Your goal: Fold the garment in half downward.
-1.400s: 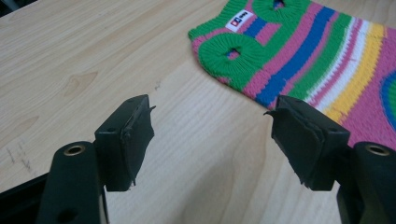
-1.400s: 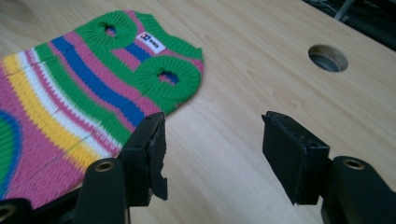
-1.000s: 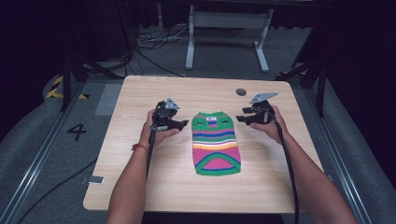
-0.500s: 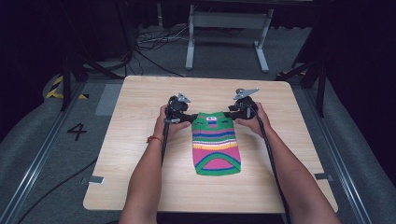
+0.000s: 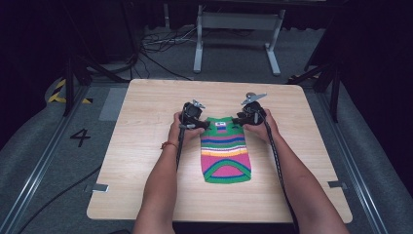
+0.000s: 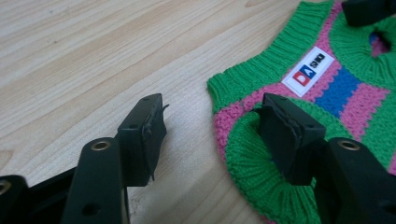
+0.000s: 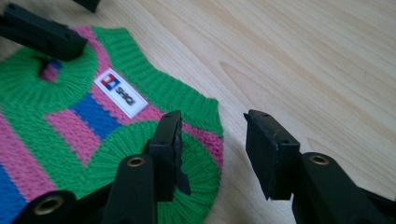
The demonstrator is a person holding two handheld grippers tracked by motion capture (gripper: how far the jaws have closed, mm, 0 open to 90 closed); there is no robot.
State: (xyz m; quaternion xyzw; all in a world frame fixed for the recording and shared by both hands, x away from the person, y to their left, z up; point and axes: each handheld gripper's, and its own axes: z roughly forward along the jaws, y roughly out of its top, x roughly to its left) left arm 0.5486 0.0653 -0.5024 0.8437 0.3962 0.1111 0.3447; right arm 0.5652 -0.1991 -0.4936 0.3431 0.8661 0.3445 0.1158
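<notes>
A small knitted sweater [image 5: 225, 151] in green, pink, blue and orange stripes lies flat in the middle of the wooden table [image 5: 146, 146], neck end away from the person. My left gripper [image 5: 202, 125] is low at its top left corner, open. In the left gripper view the left gripper [image 6: 212, 107] straddles the sweater's [image 6: 345, 79] green armhole edge, one jaw over bare wood, the other over the knit. My right gripper [image 5: 238, 120] is open at the top right corner. The right gripper [image 7: 215, 123] likewise straddles the sweater's [image 7: 56, 116] edge beside its white label [image 7: 120, 93].
Bare wood runs all round the sweater to the table edges. Behind the table stands a grey metal frame [image 5: 234, 34] with cables [image 5: 156, 44] on the floor. A floor rail [image 5: 39, 170] and a "4" mark [image 5: 80, 137] lie left of the table.
Both hands have moved inward and forward from beside the sweater to its two top corners. The sweater has not shifted.
</notes>
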